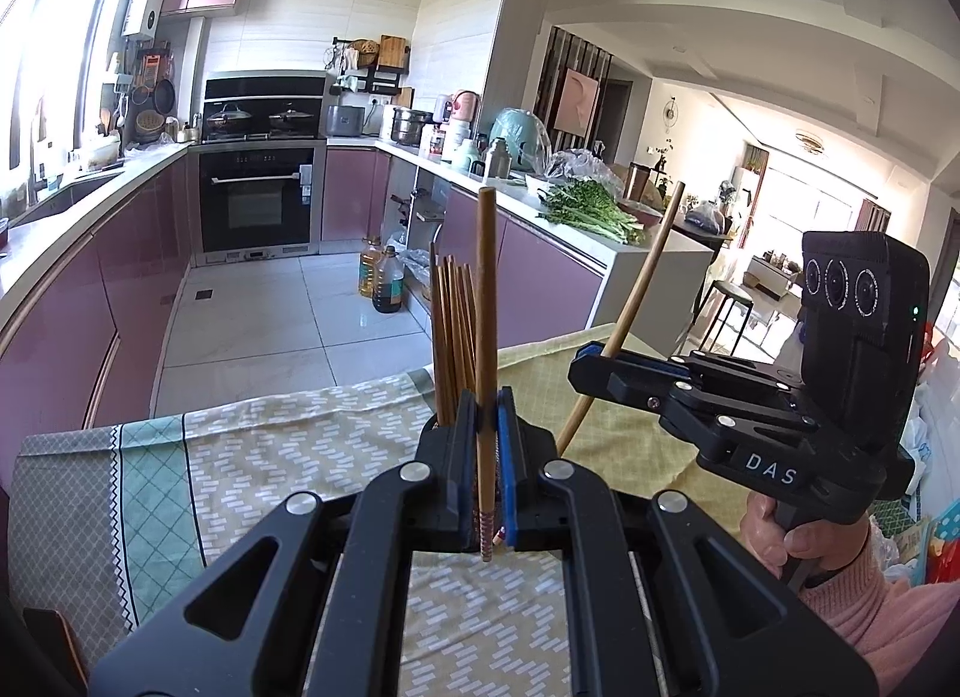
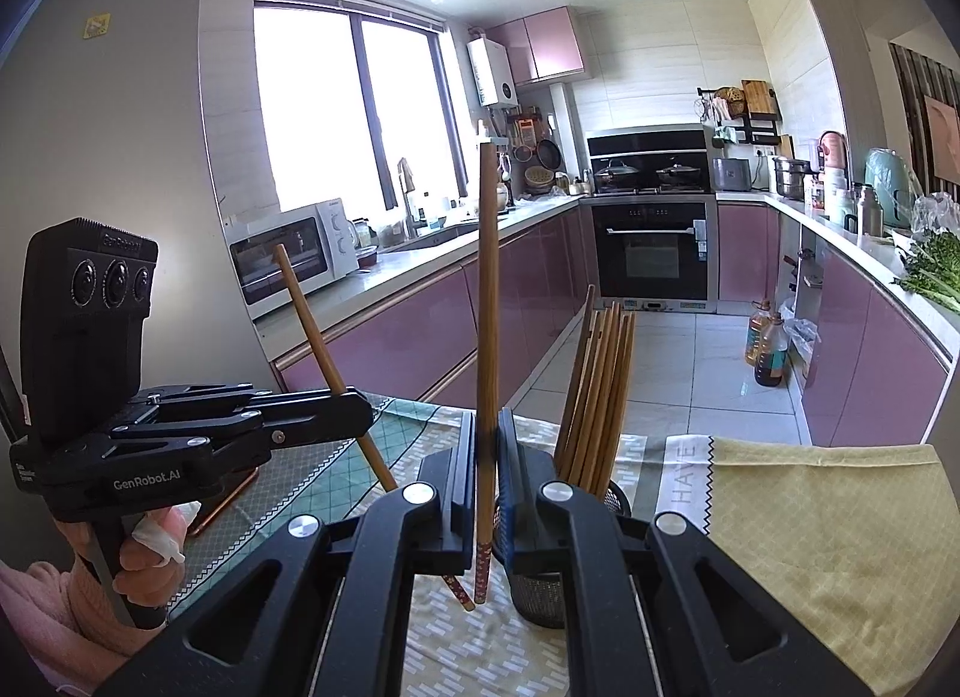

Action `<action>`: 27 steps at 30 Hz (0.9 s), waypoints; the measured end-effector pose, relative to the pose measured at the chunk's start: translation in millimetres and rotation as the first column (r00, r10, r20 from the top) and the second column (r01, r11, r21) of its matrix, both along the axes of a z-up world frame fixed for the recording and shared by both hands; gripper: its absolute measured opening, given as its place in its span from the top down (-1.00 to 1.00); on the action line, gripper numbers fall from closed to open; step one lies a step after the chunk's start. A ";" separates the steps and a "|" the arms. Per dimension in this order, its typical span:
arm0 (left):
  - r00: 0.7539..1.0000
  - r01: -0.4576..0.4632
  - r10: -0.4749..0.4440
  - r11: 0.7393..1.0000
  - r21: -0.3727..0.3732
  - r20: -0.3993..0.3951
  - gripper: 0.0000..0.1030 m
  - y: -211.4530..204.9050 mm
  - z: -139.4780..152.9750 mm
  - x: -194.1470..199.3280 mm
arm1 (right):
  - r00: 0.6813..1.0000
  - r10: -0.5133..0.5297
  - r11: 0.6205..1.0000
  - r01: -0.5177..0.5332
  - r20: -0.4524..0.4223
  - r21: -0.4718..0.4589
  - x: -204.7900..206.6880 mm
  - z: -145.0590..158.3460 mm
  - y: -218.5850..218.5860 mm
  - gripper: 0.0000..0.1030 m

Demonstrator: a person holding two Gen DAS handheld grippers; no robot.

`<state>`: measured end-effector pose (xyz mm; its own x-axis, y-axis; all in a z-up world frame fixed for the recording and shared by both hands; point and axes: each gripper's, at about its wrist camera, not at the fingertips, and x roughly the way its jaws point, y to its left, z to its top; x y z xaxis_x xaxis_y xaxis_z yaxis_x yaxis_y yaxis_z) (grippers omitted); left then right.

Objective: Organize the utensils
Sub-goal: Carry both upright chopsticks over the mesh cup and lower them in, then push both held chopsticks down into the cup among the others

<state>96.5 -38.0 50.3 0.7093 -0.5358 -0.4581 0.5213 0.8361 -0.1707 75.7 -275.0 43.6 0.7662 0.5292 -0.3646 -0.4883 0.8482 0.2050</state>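
Observation:
My left gripper (image 1: 486, 439) is shut on a wooden chopstick (image 1: 485, 325) and holds it upright above the table. My right gripper (image 2: 487, 457) is shut on a second wooden chopstick (image 2: 487, 301), also upright. Each gripper shows in the other's view, the right gripper (image 1: 591, 361) with its chopstick (image 1: 642, 283) slanted, the left gripper (image 2: 360, 403) with its chopstick (image 2: 318, 331) slanted. A metal mesh holder (image 2: 540, 595) with several chopsticks (image 2: 597, 385) stands just behind and beside both grippers. In the left wrist view those chopsticks (image 1: 451, 331) rise left of my jaws.
The table carries a patterned cloth (image 1: 288, 457) and a yellow cloth (image 2: 828, 517). A phone (image 2: 225, 496) lies under the left gripper. Purple cabinets (image 2: 420, 337), an oven (image 2: 654, 253) and oil bottles (image 1: 384, 277) on the floor lie beyond the table edge.

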 end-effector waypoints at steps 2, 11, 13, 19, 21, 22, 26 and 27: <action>1.000 0.003 -0.003 1.000 -0.004 0.005 0.85 -0.7 2.1 0.0 | 1.000 0.001 1.000 -0.001 0.006 0.000 0.9 1.5 0.6 0.89; 0.998 0.000 0.002 1.000 -0.031 0.057 0.85 -0.5 17.7 -3.0 | 0.999 -0.002 1.000 0.002 0.036 -0.002 4.6 9.8 0.0 0.89; 0.998 0.000 0.002 0.999 -0.037 0.064 0.85 -1.2 20.3 -2.8 | 0.999 -0.004 1.000 0.004 0.040 -0.003 5.8 11.6 -0.3 0.89; 0.998 0.007 -0.003 0.999 -0.052 0.067 0.85 -1.9 25.3 1.8 | 0.999 -0.009 1.000 0.009 0.052 -0.005 9.1 15.9 0.1 0.89; 0.998 0.012 -0.008 0.998 -0.057 0.066 0.85 -2.4 26.2 3.5 | 0.998 -0.009 1.000 0.009 0.054 -0.004 9.6 16.3 0.1 0.89; 0.998 0.013 -0.009 0.998 -0.057 0.067 0.85 -2.9 26.2 3.4 | 0.998 -0.009 1.000 0.010 0.055 -0.004 9.6 16.5 0.2 0.89; 0.997 0.012 -0.008 0.998 -0.055 0.072 0.85 -5.7 24.9 4.5 | 0.998 -0.012 1.000 0.013 0.060 -0.006 8.2 15.3 2.7 0.89; 0.997 0.011 -0.007 0.998 -0.057 0.072 0.85 -6.0 24.8 4.8 | 0.998 -0.014 1.000 0.015 0.060 -0.005 8.8 15.4 2.4 0.89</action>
